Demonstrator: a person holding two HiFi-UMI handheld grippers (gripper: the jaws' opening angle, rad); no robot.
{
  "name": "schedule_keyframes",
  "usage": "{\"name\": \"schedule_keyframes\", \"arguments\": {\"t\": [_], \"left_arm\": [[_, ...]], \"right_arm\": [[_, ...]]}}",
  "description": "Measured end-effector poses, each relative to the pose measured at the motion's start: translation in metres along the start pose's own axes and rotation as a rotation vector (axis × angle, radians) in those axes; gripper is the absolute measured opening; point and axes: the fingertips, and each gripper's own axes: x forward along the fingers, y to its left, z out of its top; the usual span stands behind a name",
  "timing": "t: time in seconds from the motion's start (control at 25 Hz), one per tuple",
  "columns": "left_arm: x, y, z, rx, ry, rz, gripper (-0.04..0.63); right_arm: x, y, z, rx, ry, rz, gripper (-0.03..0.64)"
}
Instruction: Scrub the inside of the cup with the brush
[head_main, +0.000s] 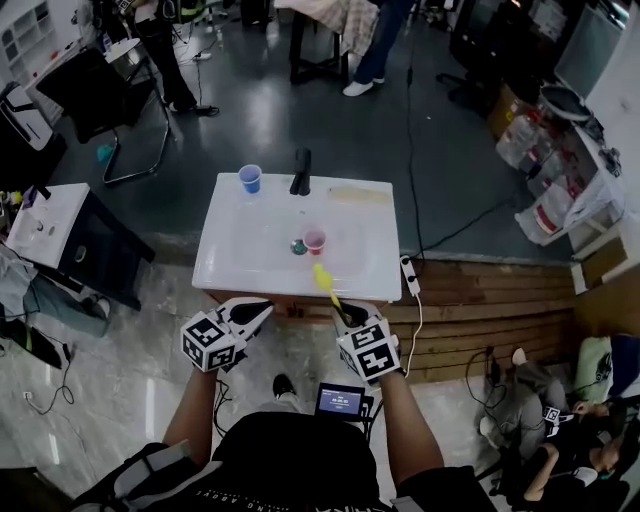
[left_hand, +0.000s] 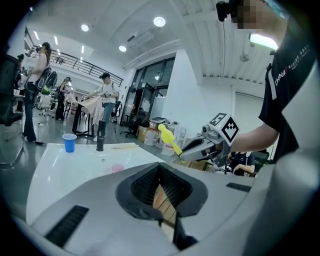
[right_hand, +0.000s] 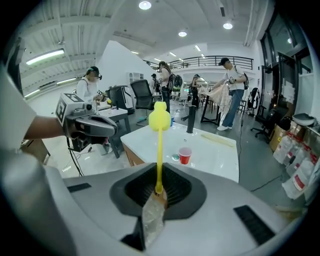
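Observation:
A red cup stands upright near the middle of the white sink top, beside the drain. My right gripper hovers over the near edge, shut on the handle of a yellow brush whose head points at the cup. In the right gripper view the brush rises from the jaws, with the red cup beyond it. My left gripper is shut and empty, level with the right one and short of the near edge. From the left gripper view I see the cup and the brush.
A blue cup and a black faucet stand at the sink top's far edge, with a yellowish strip to their right. A power strip lies on the wooden platform at right. Chairs, desks and people stand beyond.

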Motion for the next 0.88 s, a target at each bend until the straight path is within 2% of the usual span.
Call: {"name": "schedule_keyframes", "arguments": {"t": [0.28, 0.56, 0.72, 0.88], "left_arm": [[0.007, 0.030, 0.003, 0.017, 0.004, -0.035, 0.005], [0.036, 0.044, 0.016, 0.118, 0.024, -0.068, 0.004], [0.056, 0.052, 0.026, 0.120, 0.039, -0.087, 0.005], [0.078, 0.065, 0.044, 0.098, -0.008, -0.070, 0.005]], "right_arm": [[0.022, -0.004, 0.007, 0.038, 0.020, -0.023, 0.040], [0.041, -0.031, 0.021, 0.054, 0.018, -0.015, 0.040], [0.053, -0.051, 0.029, 0.050, 0.016, 0.014, 0.040], [0.064, -0.075, 0.040, 0.047, 0.003, 0.033, 0.040]]}}
